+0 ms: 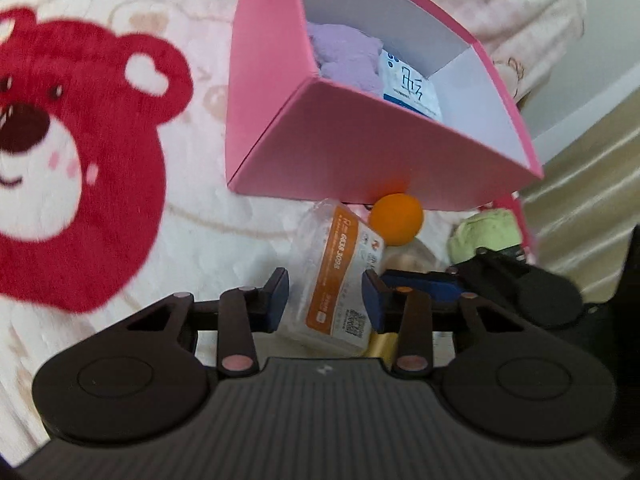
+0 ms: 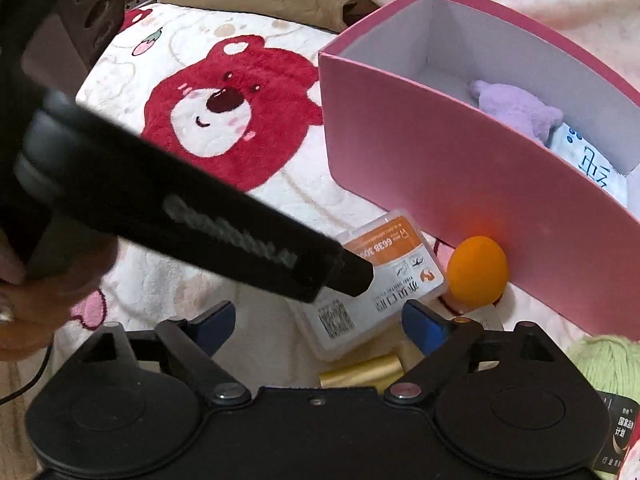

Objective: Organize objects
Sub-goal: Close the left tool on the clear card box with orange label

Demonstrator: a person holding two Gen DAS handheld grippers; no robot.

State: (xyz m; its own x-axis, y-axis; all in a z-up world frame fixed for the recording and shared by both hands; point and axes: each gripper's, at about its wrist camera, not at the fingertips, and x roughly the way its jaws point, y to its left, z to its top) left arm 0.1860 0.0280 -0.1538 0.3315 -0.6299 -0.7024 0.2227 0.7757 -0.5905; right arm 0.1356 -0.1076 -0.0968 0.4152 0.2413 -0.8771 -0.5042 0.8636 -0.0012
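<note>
Clear packet [image 1: 340, 276] printed "6638 3098", left claw [image 1: 326, 294] pinching it, right claw [image 2: 320, 322] spread.

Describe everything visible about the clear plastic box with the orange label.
The clear plastic box is flat and rectangular with rounded corners, and looks like rigid transparent plastic. Its label is orange and white with printed numbers and a QR code. It lies tilted on the blanket beside the orange ball, between the left hand-held gripper fingers.
</note>
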